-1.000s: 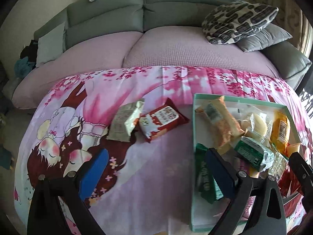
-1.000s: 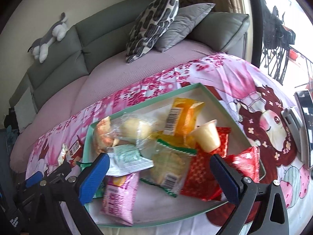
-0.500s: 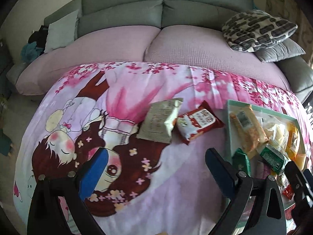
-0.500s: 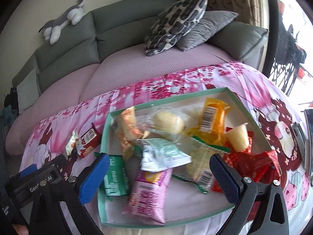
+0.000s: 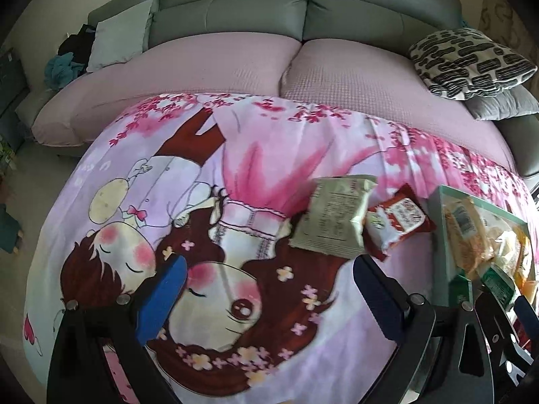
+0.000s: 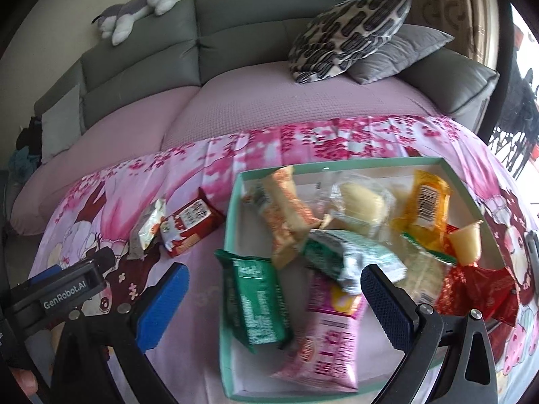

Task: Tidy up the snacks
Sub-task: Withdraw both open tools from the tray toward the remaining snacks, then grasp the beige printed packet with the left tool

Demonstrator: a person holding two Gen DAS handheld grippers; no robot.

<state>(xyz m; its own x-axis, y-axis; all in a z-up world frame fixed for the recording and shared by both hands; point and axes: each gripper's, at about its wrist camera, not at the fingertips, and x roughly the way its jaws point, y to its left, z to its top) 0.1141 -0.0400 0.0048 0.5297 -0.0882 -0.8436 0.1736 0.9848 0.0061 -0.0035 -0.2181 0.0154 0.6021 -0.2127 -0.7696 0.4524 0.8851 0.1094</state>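
On the pink cartoon-print cloth (image 5: 235,202) two snacks sit outside the box: a pale green packet (image 5: 333,217) and a red packet (image 5: 397,224), touching edge to edge. From the left wrist view the green one's long axis runs away from the camera, printed back up, and the red one lies slanted, one end toward the teal box (image 6: 232,222). Everything else is piled in that box: a dark green bar wrapper (image 6: 256,303) lying lengthwise along the left wall, a pink packet (image 6: 326,336) next to it, an orange packet (image 6: 426,198), a jelly cup (image 6: 466,242) tipped on its side.

Left gripper (image 5: 266,299) hovers over the bare cloth just short of the two loose packets, jaws wide apart, nothing in them. Right gripper (image 6: 274,306) hangs above the box's near-left part, also spread wide and empty, straddling the green bar.
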